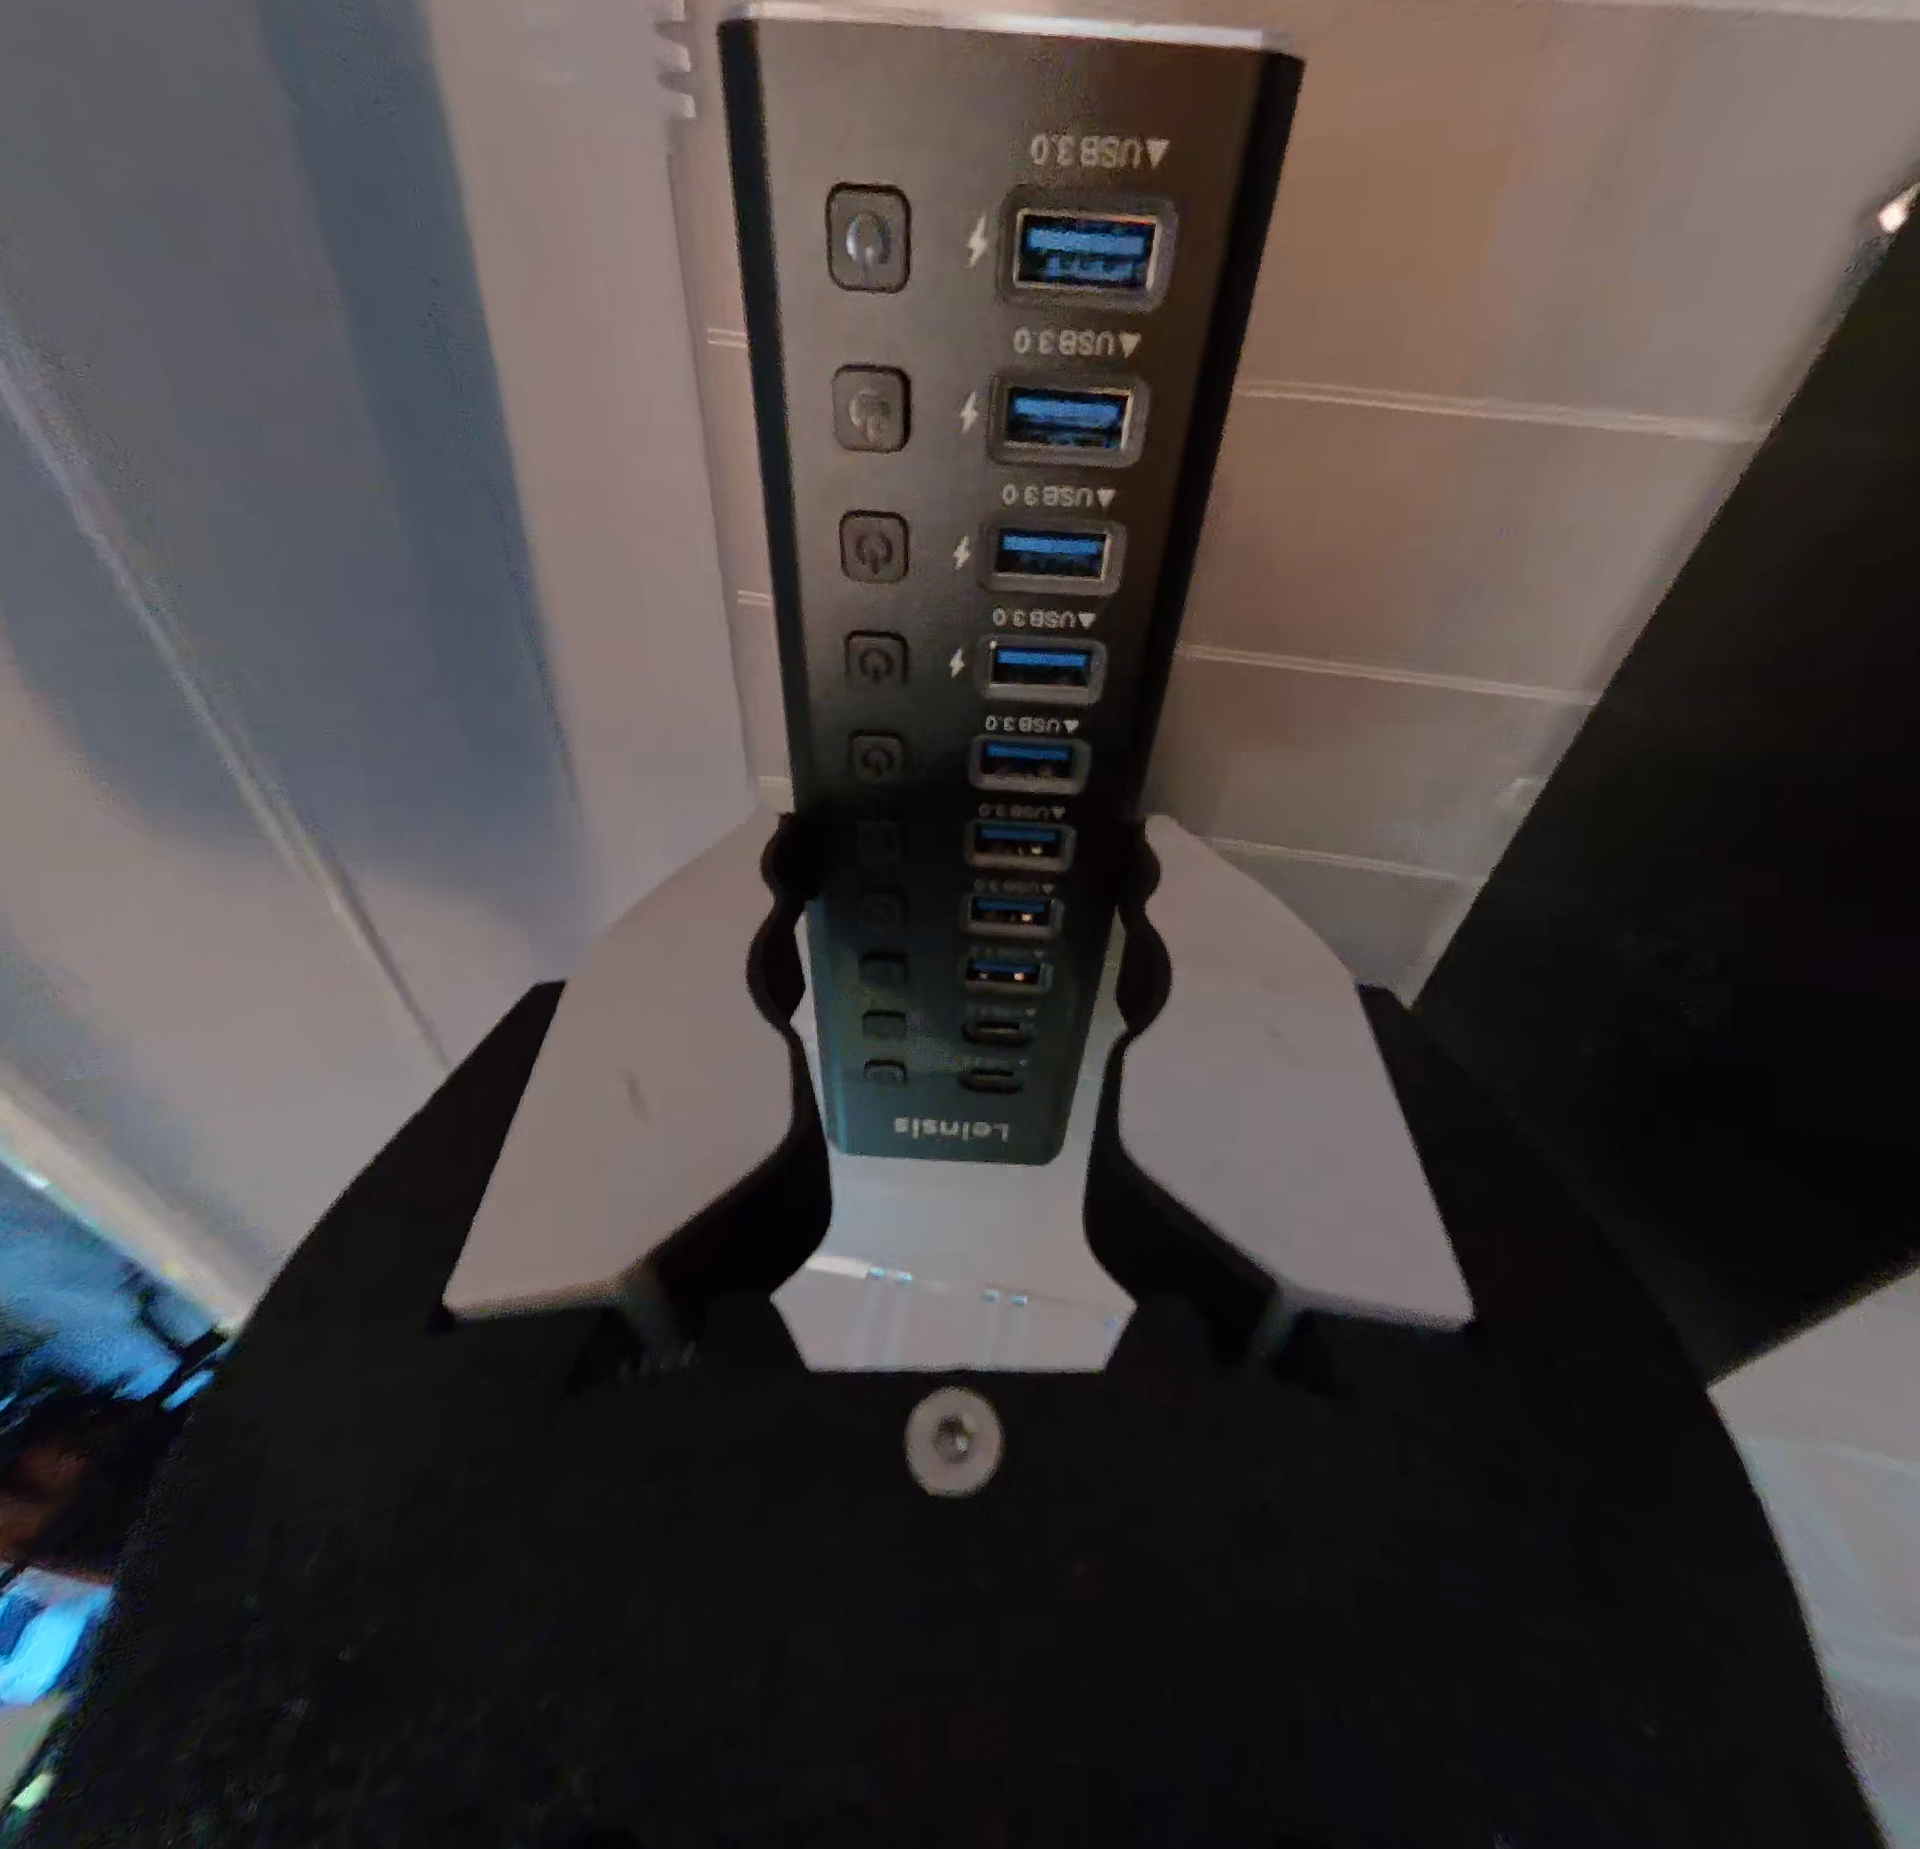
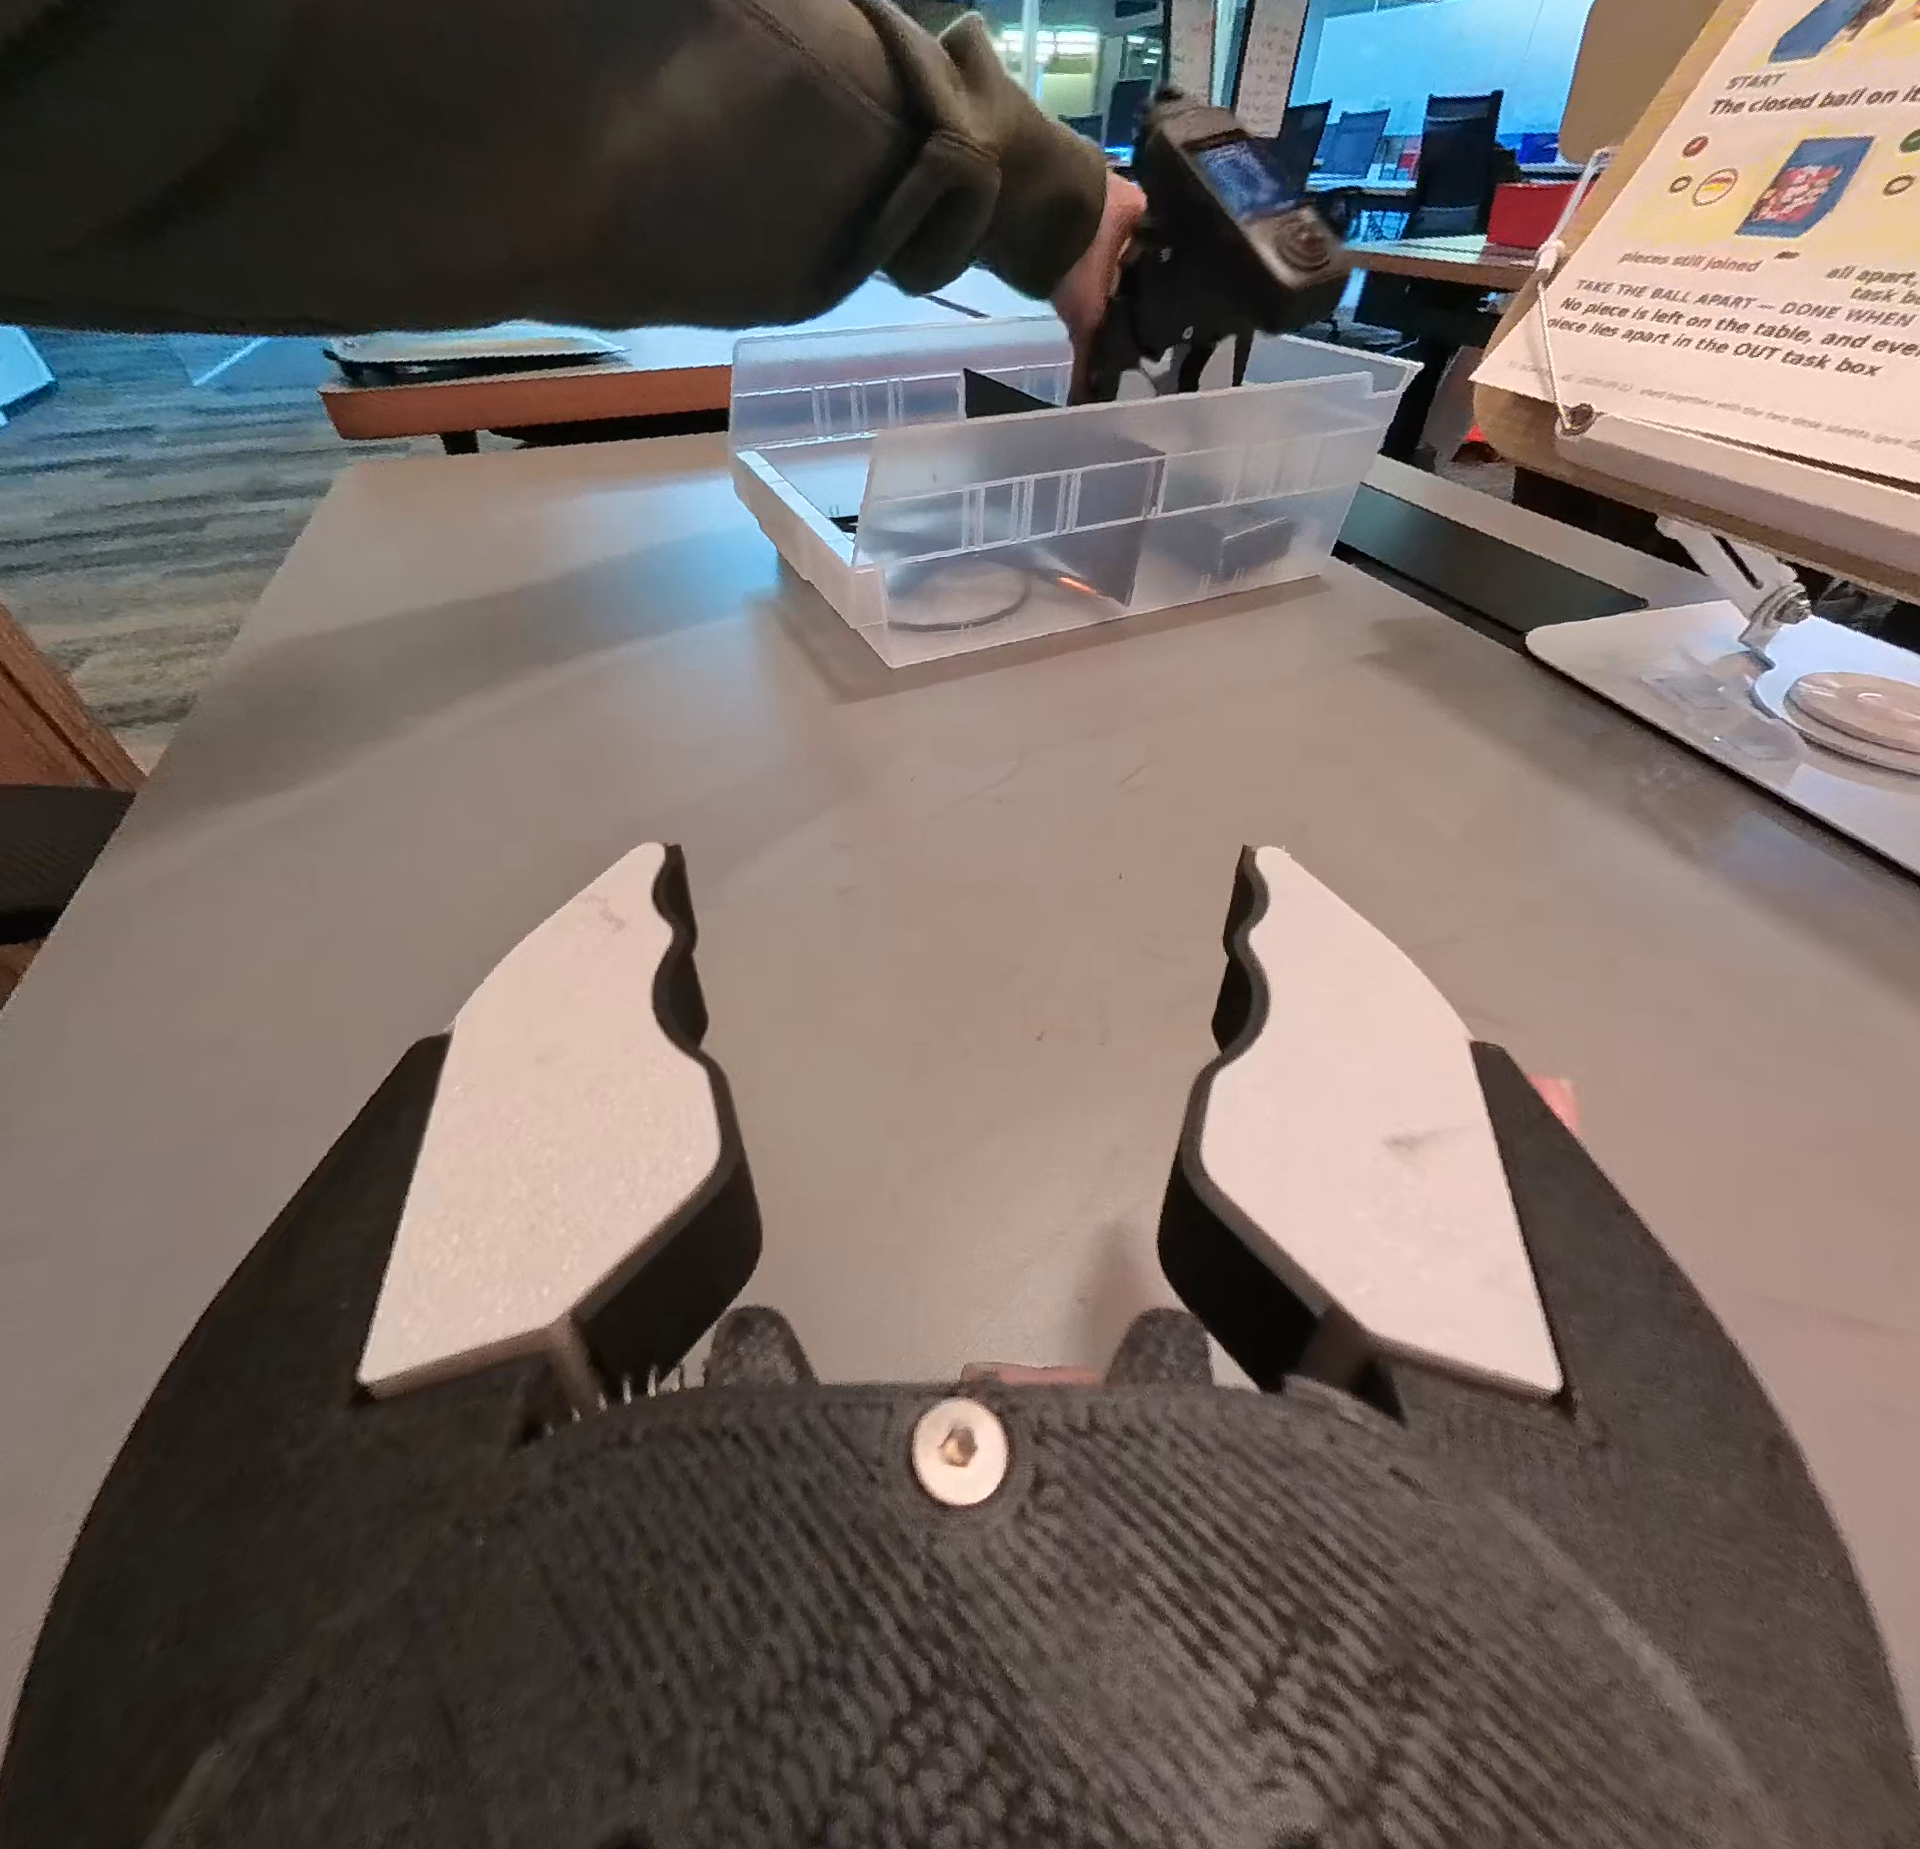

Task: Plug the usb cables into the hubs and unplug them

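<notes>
- Up close in the left wrist view, the left claw [image 1: 961,895] is clamped on a USB hub [image 1: 1013,511], its two fingers pressing the hub's long side edges near the end closest to the camera.
- The hub is a long, narrow black bar with a matte face and a lighter metallic rim along its far end.
- Down one side of its face runs a column of blue-tongued USB ports [image 1: 1049,552]; the nearest two slots are smaller, dark ovals.
- Beside each port sits a small square power button [image 1: 871,547], forming a second column.
- No cable is plugged into any port that shows.
- The hub's long axis runs straight away from the camera, in line with the claw's fingers, port face turned toward the lens.
- Behind it are the pale translucent walls of a plastic bin [image 1: 1455,511].
- From the right wrist view, the left claw [image 2: 1164,365] reaches down into that clear bin [image 2: 1049,511], held by a hand [image 2: 1096,261] in an olive sleeve [image 2: 644,137].
- The bin stands on the grey surface [image 2: 935,864]; a black divider [image 2: 1101,573] splits it, and a black cable [image 2: 961,599] lies coiled inside.
- The right claw [image 2: 961,926] hovers over bare surface, fingers wide apart, holding nothing.
- A document stand [image 2: 1714,656] carrying a printed sheet [image 2: 1766,220] rises at the right.
</notes>
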Tool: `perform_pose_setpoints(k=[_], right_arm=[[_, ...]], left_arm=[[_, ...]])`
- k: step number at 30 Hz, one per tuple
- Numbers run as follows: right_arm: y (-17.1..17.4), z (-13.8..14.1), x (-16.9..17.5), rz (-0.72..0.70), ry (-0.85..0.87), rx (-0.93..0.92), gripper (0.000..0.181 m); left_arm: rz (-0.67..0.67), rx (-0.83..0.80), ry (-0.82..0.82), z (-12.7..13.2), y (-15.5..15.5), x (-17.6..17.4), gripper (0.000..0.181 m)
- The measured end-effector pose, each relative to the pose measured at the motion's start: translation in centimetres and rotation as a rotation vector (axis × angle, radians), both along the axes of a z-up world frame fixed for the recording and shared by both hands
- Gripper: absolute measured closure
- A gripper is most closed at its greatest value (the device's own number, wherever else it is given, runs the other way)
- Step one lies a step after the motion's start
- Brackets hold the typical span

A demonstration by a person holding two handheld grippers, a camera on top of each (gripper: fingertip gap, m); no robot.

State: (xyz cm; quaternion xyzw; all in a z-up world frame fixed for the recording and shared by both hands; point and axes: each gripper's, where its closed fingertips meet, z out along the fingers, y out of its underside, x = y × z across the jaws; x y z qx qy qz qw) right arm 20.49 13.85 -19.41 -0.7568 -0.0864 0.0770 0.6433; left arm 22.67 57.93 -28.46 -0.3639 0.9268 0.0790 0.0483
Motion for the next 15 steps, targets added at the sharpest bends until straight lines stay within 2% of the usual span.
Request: perform_pose_setpoints(k=[1,3,6,12,15], right_arm=[[0.0,0.1,0.1,-0.002,0.005,0.004,0.084],[-0.1,0.2,0.2,-0.008,0.016,0.010,0.085],[-0.1,0.3,0.5,-0.017,0.030,0.016,0.086],[-0.1,0.5,0.8,-0.039,0.036,0.029,0.090],[-0.1,0.5,1.2,-0.070,0.024,0.040,0.094]], left_arm=[[-0.017,0.042,0.000,0.1,0.1,-0.2,0.123],[-0.043,0.114,-0.004,0.8,0.1,-0.5,0.123],[-0.074,0.229,-0.085,3.3,-0.1,0.0,0.123],[-0.145,0.537,-0.288,10.9,-0.6,0.3,0.124],[-0.194,0.671,-0.346,14.8,-2.5,-0.6,0.124]])
